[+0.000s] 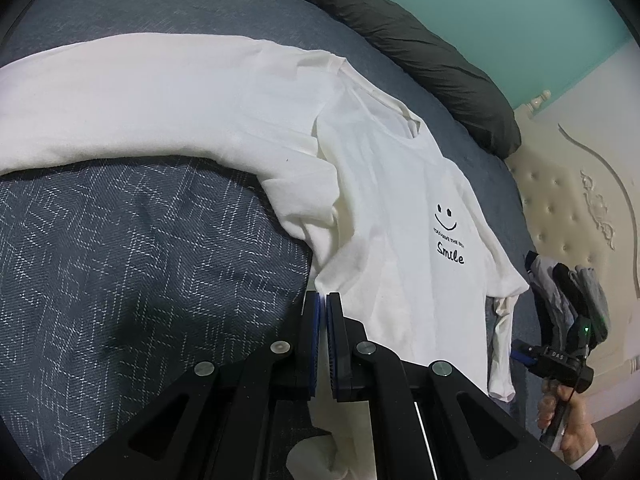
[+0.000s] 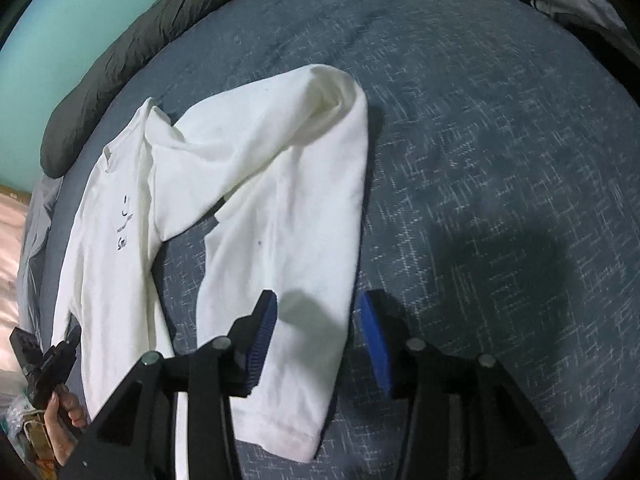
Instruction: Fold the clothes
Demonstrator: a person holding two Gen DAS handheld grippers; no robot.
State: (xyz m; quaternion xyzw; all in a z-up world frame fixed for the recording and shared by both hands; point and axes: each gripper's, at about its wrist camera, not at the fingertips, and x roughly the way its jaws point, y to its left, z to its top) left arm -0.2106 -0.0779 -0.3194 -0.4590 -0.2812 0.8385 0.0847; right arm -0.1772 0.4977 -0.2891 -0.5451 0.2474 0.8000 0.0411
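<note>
Where the bed (image 1: 132, 248) is bare, its cover shows as a blue-grey woven cloth flecked with pale broken zigzag lines, soft and slightly rumpled. One white T-shirt (image 1: 384, 208) lies on it, a thin, limp knit with a ribbed round neck toward 12 o'clock in the left wrist view and a small black print of a smiling face with the word "Smile" on the chest. One half of it is folded over, so a broad white band (image 1: 152, 100) runs off toward 9 o'clock.

The left gripper (image 1: 323, 344) has its two blue ribbed pads pressed together at the shirt's lower edge; whether cloth is pinched between them cannot be told. The right gripper (image 2: 316, 340) stands about half open, its two blue pads apart on either side of the folded white cloth (image 2: 288, 220) without pressing it.

One long dark grey quilted roll (image 1: 420, 48) lies along the bed's far edge toward 1 o'clock, below a plain turquoise wall (image 1: 500, 4). At 3 o'clock is a cream tufted headboard (image 1: 560, 200) with carved scrollwork, and one small heap of grey and black garments (image 1: 572, 292).
</note>
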